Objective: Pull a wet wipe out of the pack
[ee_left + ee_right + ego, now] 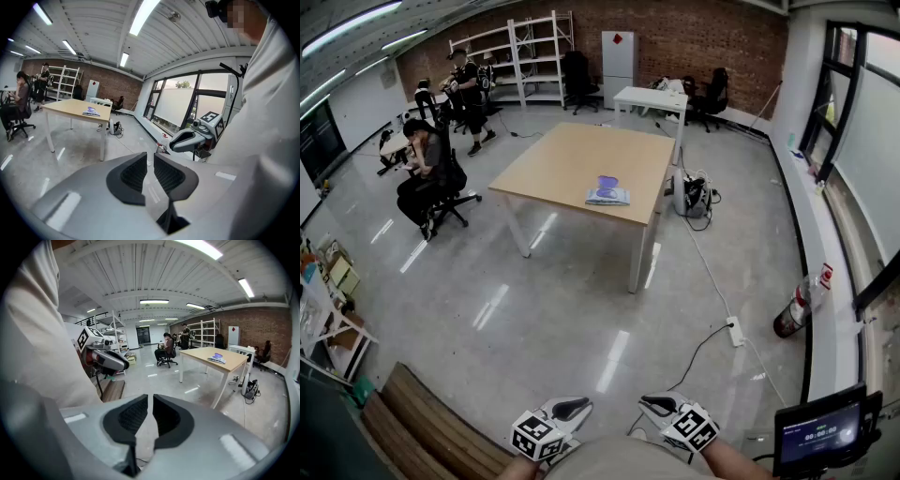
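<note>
Wet wipes sit in a flat, pale blue-and-white soft pack (607, 196) that lies near the front right edge of a light wooden worktop with white legs (572, 155), in the middle of a grey polished floor. A small purple thing (607, 182) rests at the pack's far side, touching it; its shape is too small to make out.

Both grippers are held low against the person's pale-sleeved body, well apart from the worktop. The left gripper (574, 409), a grey two-jaw tool with a marker cube, has its black ribbed pads drawn almost together, leaving only a narrow slit with nothing in it. The right gripper (655, 404), of the same build, is likewise nearly closed and holds nothing. The two point roughly towards each other.

Left of the worktop, a seated person on a black office chair (427, 173) leans on one hand. Another person (470, 90) stands further back beside white metal shelving (534, 54). A white table (651, 97) stands before the brick wall. On the floor to the right are a white power strip (735, 331) and a red fire extinguisher (789, 316).
</note>
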Demonstrator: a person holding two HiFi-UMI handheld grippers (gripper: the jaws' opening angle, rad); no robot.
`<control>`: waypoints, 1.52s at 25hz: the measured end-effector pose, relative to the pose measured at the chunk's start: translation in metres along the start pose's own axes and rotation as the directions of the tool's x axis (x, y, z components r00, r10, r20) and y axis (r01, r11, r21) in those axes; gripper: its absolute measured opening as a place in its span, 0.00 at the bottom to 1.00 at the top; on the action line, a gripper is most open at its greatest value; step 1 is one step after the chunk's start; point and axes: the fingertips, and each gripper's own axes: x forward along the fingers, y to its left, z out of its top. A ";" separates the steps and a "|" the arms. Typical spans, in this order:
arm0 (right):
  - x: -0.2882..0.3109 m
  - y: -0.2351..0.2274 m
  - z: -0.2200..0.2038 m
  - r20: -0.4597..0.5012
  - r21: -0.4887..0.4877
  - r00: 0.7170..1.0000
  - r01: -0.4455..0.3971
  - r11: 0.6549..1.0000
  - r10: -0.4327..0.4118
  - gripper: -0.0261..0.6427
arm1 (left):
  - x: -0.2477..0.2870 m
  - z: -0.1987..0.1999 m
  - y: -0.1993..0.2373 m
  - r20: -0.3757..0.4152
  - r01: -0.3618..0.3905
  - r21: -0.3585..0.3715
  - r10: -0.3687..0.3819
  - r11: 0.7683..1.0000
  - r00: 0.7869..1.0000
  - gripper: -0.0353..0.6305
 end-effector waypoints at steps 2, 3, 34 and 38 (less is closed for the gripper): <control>-0.008 0.004 -0.005 -0.002 0.004 1.000 0.008 1.000 -0.008 0.09 | 0.002 -0.004 -0.009 -0.003 0.019 -0.009 -0.019 1.000 1.000 0.13; -0.011 0.006 -0.007 -0.002 0.006 1.000 0.012 1.000 -0.012 0.09 | 0.002 -0.006 -0.012 -0.004 0.027 -0.013 -0.027 1.000 1.000 0.13; -0.080 -0.128 0.016 0.145 -0.038 0.984 0.105 0.994 -0.098 0.05 | 0.120 0.092 -0.040 0.059 0.008 0.165 -0.018 0.986 0.998 0.06; -0.059 -0.160 0.028 0.137 -0.017 0.984 0.119 0.993 -0.116 0.05 | 0.140 0.113 -0.008 0.051 0.027 0.182 -0.037 0.983 0.998 0.06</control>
